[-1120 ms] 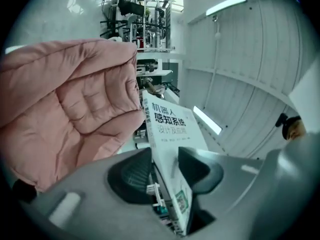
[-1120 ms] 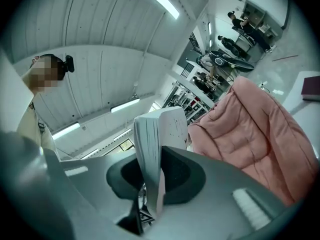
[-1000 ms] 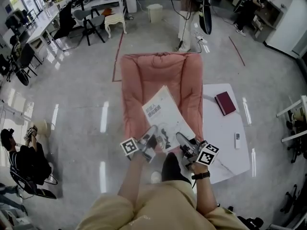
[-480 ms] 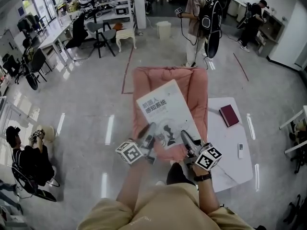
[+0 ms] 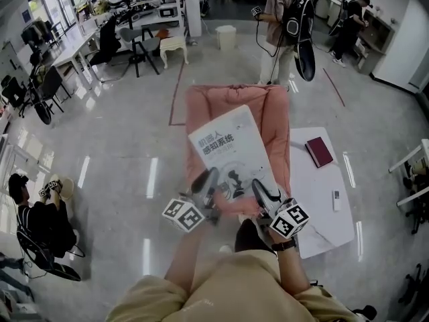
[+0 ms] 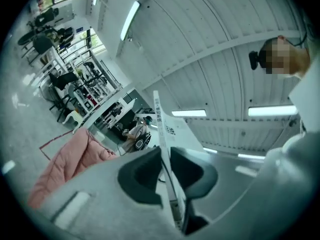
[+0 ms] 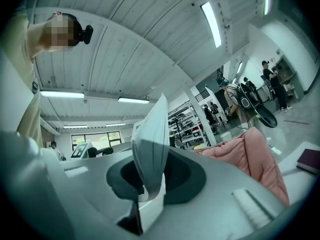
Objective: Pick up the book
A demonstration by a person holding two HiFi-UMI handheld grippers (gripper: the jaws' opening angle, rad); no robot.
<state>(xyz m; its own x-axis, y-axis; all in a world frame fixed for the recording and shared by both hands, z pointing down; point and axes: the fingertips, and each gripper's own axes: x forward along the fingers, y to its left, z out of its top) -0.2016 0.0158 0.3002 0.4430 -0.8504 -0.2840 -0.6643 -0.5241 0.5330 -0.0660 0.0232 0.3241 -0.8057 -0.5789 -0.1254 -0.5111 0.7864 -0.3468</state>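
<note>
Book (image 5: 229, 151) is up off the pink cushion (image 5: 276, 116), held by its near edge. L gripper (image 5: 205, 182) has just been closing and pinches the near-left corner; R gripper (image 5: 263, 193) is clamped on the near-right. Prob. two grips so the thin, floppy book stays flat.

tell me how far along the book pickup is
Done: the white paperback book is up off the pink cushion. In hand: the left gripper and right gripper both have jaws clamped on its near edge, the left's having just been closing. Left: nothing obvious beyond keeping it steady.
</note>
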